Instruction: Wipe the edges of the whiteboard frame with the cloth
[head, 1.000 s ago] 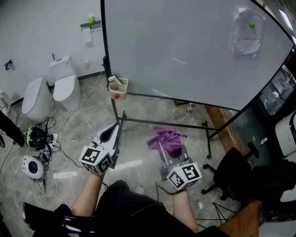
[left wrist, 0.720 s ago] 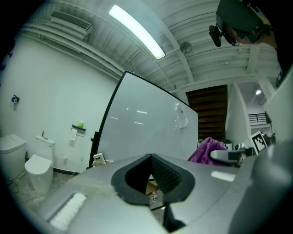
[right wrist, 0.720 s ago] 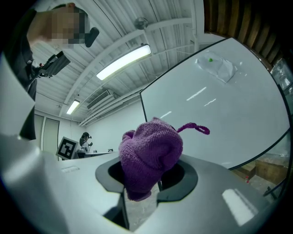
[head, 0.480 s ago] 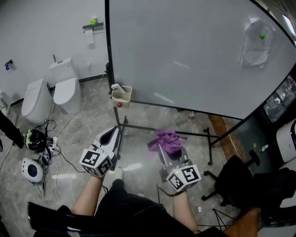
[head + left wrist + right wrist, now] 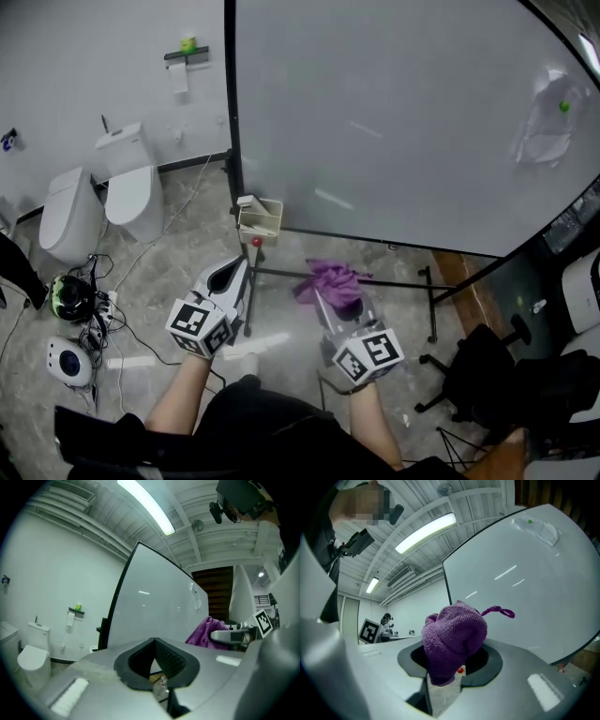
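Both grippers have come closer to the board's lower left corner than a second ago, and the small beige box (image 5: 261,218) now lies just beyond the left gripper (image 5: 232,272). The whiteboard (image 5: 394,122) is a smooth, glossy, pale grey sheet edged by a thin black frame (image 5: 231,94). It stands on a black tubular stand (image 5: 394,281).

The cloth (image 5: 330,281) is purple with a nubbly knit, bunched into a rounded lump with a thin loop sticking out. The right gripper (image 5: 328,298) has it clamped between its jaws, below the board's lower edge and over the stand's crossbar. Whether it touches the bar cannot be told. The left gripper has smooth grey shells, and its ribbed black pads (image 5: 171,660) meet at the tips with nothing held.

The box is open-topped and hangs at the frame's lower left corner, with a pale block tilted inside it. A small red knob (image 5: 255,241) sits just under it. At the board's far right a crumpled clear plastic bag (image 5: 544,127) is pinned by a green dot (image 5: 563,106); its contents cannot be made out. Two white toilets (image 5: 127,183) stand at the far left on polished stone-patterned floor (image 5: 178,262).
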Tool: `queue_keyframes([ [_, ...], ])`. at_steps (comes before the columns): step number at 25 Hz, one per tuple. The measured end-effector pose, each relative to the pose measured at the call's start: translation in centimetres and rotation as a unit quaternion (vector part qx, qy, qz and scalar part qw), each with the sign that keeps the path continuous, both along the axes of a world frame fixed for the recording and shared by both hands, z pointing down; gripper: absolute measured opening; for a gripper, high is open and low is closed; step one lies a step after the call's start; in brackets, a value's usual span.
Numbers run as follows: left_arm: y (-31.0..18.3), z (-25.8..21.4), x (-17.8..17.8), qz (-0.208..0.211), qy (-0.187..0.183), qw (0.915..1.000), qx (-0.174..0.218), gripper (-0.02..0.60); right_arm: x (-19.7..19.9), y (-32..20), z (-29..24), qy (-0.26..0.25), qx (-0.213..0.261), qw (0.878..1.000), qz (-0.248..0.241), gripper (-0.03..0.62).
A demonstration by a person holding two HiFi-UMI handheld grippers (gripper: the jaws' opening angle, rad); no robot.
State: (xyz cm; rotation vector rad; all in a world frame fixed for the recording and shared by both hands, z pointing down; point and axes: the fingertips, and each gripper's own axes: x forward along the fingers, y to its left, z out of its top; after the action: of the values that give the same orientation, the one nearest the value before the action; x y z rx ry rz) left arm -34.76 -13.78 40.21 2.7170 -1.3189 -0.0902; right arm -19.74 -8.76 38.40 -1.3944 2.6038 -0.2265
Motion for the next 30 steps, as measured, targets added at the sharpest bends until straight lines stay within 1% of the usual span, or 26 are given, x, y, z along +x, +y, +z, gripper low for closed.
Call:
queue_keyframes([
  [10,-8.5,0.2,-5.5,0.022,0.000,0.9997,-0.006,0.003,-8.1,-9.0,-0.9,0.009,0.004,1.000,-0.005,0.147],
  [17,-12.5,0.4,-7.9,0.038,0.006,0.9993,-0.004,0.003,-12.9,-13.6,-0.8,0.020,0.008,1.000,-0.007,0.147],
  [23,-14.8,0.3,-8.5,0.047,0.011,0.9988,-0.005,0.003,-15.0,-16.0,-0.9,0.027,0.005,1.000,-0.009,0.147],
  [30,-15.9,-0.2,-8.7,0.048,0.012,0.9988,0.003,0.003,-15.4,-17.8,-0.8,0.030,0.004,1.000,-0.004,0.147],
])
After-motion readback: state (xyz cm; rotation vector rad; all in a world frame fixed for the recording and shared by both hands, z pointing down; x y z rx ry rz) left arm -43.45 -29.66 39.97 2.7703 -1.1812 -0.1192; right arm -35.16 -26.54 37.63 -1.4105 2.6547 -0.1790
